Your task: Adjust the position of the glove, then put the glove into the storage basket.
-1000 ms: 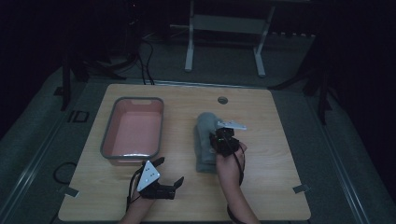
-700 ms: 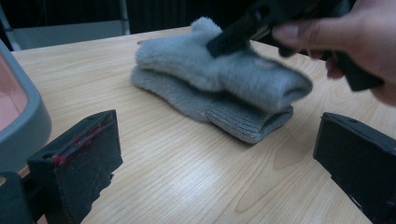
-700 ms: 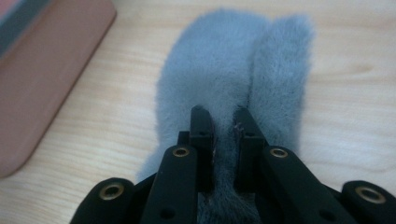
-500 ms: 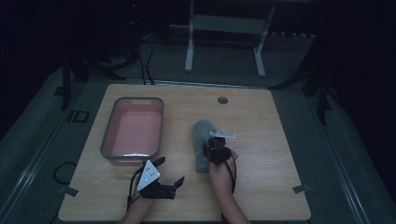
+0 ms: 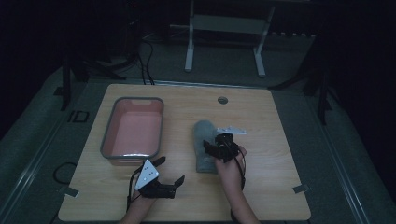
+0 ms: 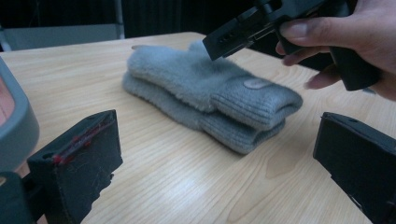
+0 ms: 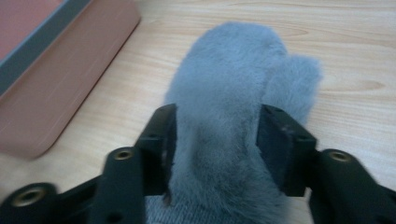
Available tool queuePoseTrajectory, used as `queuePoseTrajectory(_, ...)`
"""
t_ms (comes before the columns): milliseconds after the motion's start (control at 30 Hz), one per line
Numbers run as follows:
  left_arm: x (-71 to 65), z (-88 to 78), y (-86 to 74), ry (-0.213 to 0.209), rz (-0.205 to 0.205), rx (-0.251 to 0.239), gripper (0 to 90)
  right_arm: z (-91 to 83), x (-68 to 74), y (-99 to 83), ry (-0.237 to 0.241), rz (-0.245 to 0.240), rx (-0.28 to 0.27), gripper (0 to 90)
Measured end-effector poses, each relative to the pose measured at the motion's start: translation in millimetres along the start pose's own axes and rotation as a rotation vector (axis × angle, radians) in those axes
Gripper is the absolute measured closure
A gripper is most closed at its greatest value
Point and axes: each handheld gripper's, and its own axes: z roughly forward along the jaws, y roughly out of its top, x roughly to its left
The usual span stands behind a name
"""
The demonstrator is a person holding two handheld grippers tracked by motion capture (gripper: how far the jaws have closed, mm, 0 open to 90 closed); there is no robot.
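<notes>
A grey fuzzy mitten (image 5: 204,137) lies flat on the wooden table (image 5: 280,140), its knit cuff toward the person. My right gripper (image 5: 216,148) is down over its cuff half. In the right gripper view the mitten (image 7: 233,88) runs between the two jaws of this gripper (image 7: 215,140). They have just been opening and stand open, with the fur brushing both pads. My left gripper (image 5: 169,171) rests open near the front edge with nothing between its fingers. In the left gripper view the mitten (image 6: 210,100) looks like two stacked layers, ahead of those open jaws (image 6: 215,140).
A pink tray with a grey rim (image 5: 108,140) stands left of the mitten, just beyond the left gripper; its wall (image 7: 60,79) is close to the right gripper's left side. A small round hole (image 5: 222,100) marks the table's far edge. Bare wood lies to the right.
The right gripper has slid a little toward the person along the mitten and sunk onto it, and its jaws went from shut to apart around the mitten. The left gripper has stayed put.
</notes>
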Motion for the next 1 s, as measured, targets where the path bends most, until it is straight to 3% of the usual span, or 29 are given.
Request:
queuePoseTrajectory(67, 0.0, 1.6, 0.1, -0.007, 0.008, 0.012, 1.3, -4.2, -4.0, 4.8, 0.03, -0.001, 0.012, 38.6)
queuePoseTrajectory(133, -1.1, 2.7, 0.6, 0.017, 0.009, 0.036, 1.3, -6.7, -7.9, 9.9, 0.034, -0.043, 0.023, 27.4)
queuePoseTrajectory(167, -1.1, 2.7, 0.6, 0.017, 0.009, 0.036, 1.3, -6.7, -7.9, 9.9, 0.034, -0.043, 0.023, 27.4)
queuePoseTrajectory(200, -1.3, 3.7, 1.6, 0.025, -0.001, 0.054, 1.3, -7.5, -11.0, 12.1, 0.046, -0.044, 0.028, 21.6)
queuePoseTrajectory(267, -1.8, 4.6, 3.2, 0.028, -0.02, 0.069, 1.3, -7.9, -19.9, 16.7, 0.118, -0.058, 0.022, 14.3)
queuePoseTrajectory(333, -3.0, 5.5, 5.3, 0.036, -0.016, 0.091, 1.3, -8.9, -25.0, 19.4, 0.085, -0.144, -0.014, 13.9)
queuePoseTrajectory(433, -4.6, 7.4, 8.5, 0.028, -0.009, 0.1, 1.3, -10.0, -29.5, 21.1, 0.105, -0.184, -0.031, 13.9)
queuePoseTrajectory(533, -3.7, 10.3, 13.1, 0.024, -0.017, 0.107, 1.3, -13.0, -37.4, 26.7, 0.086, -0.231, 0.013, 12.8)
queuePoseTrajectory(567, -3.6, 11.8, 14.9, 0.022, -0.024, 0.117, 1.3, -18.1, -45.0, 31.9, 0.056, -0.27, 0.028, 13.8)
queuePoseTrajectory(600, -3.7, 14.2, 18.5, 0.013, -0.031, 0.132, 1.3, -18.1, -45.0, 31.9, 0.056, -0.27, 0.028, 13.8)
queuePoseTrajectory(700, -4.2, 17.9, 24.1, 0.007, -0.035, 0.149, 1.3, -29.3, -56.7, 35.8, 0.064, -0.324, -0.026, 14.0)
queuePoseTrajectory(767, -3.5, 21.5, 30.7, -0.007, -0.061, 0.156, 1.3, -36.2, -61.0, 34.5, 0.044, -0.397, -0.08, 13.8)
queuePoseTrajectory(867, -1.4, 28.1, 41.9, -0.038, -0.098, 0.147, 1.3, -42.7, -69.4, 30.4, 0.055, -0.395, -0.115, 14.4)
queuePoseTrajectory(1000, -2.1, 37.9, 58.6, -0.025, -0.057, 0.139, 1.3, -46.1, -73.3, 27.1, 0.076, -0.334, -0.085, 13.9)
